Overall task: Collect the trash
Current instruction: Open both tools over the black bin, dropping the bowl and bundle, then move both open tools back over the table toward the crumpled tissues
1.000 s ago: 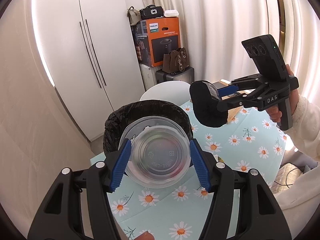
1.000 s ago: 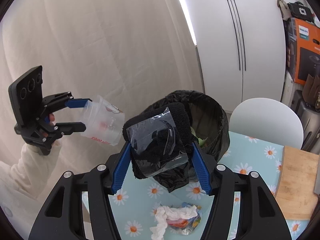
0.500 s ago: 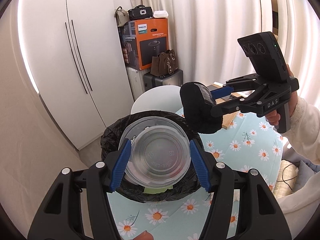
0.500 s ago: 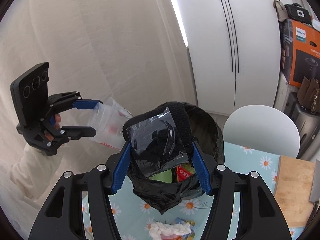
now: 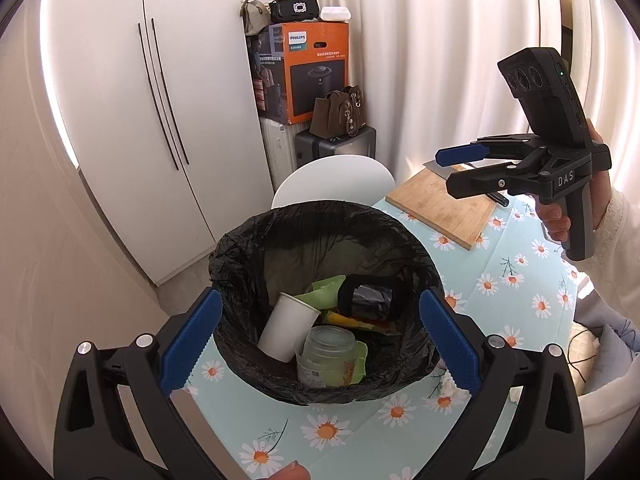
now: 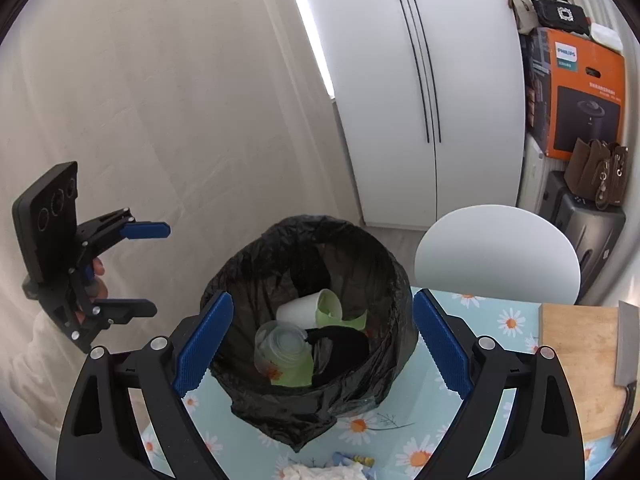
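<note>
A bin lined with a black bag [image 5: 320,236] [image 6: 304,248] stands on the daisy tablecloth. Inside lie a clear plastic cup [image 5: 328,354] [image 6: 282,344], a white paper cup [image 5: 288,328] [image 6: 304,306], a black fuzzy item in plastic wrap [image 5: 370,298] [image 6: 344,346] and green scraps. My left gripper [image 5: 318,338] [image 6: 140,268] is open and empty over the bin's near rim. My right gripper [image 6: 318,338] [image 5: 460,172] is open and empty above the bin. A crumpled tissue with wrappers [image 6: 328,470] lies on the table below the bin.
A wooden cutting board [image 5: 444,208] [image 6: 580,364] with a cleaver [image 6: 624,360] lies on the table to the right. A white chair back [image 5: 336,180] [image 6: 496,256] stands behind the table. White wardrobe doors, an orange box [image 5: 308,76] and bags are at the back.
Both grippers opened. The clear cup dropped from my left gripper and the black wrapped item from my right gripper; both now lie in the bin.
</note>
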Demonstrator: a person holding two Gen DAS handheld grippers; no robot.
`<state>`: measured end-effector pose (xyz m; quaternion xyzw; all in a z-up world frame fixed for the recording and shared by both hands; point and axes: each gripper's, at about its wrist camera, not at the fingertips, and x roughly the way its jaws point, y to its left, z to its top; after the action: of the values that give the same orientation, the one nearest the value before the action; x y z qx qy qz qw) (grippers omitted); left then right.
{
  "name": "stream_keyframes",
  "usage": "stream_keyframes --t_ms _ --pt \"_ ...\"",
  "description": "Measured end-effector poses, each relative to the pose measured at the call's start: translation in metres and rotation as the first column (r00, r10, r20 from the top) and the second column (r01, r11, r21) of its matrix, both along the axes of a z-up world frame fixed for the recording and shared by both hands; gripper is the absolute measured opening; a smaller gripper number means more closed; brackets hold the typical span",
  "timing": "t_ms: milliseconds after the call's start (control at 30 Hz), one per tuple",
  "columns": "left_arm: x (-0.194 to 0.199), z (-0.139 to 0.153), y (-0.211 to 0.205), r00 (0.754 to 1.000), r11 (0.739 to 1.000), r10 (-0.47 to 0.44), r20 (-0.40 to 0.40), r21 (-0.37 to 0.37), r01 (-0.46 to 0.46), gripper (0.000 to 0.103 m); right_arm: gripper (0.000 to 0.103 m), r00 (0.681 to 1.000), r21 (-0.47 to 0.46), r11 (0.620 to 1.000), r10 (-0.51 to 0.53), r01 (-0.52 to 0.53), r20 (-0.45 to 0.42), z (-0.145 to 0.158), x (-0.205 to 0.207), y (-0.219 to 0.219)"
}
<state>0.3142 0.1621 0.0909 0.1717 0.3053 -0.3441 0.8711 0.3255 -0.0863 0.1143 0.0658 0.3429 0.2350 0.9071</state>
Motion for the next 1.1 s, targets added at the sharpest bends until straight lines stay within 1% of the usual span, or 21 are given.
stream_keyframes --t_ms 267,533,867,1000,1100 --pt "-0.017 -0.008 0.006 0.999 0.998 0.051 -0.009 0.022 -0.051 0.097 0.087 0.999 -0.047 0.998 0.035 -0.035 -0.018 -0.003 -0.015 0.005" --pt "-0.036 -0.014 0.010 0.994 0.993 0.109 -0.016 0.035 -0.108 0.097 0.087 0.999 -0.057 0.997 0.043 -0.045 -0.028 -0.013 -0.035 -0.002" --pt "-0.073 -0.023 -0.003 0.987 0.987 0.156 -0.035 0.049 -0.154 0.097 0.087 0.994 -0.075 0.993 0.082 -0.088 -0.078 -0.037 -0.066 -0.014" --pt "-0.086 -0.029 -0.012 0.985 0.985 0.166 -0.050 0.060 -0.163 0.097 0.087 0.991 -0.097 0.990 0.095 -0.105 -0.098 -0.049 -0.079 -0.020" --pt "-0.093 -0.035 -0.019 0.982 0.983 0.175 -0.065 0.068 -0.170 0.097 0.087 0.988 -0.095 0.989 0.098 -0.110 -0.122 -0.060 -0.087 -0.027"
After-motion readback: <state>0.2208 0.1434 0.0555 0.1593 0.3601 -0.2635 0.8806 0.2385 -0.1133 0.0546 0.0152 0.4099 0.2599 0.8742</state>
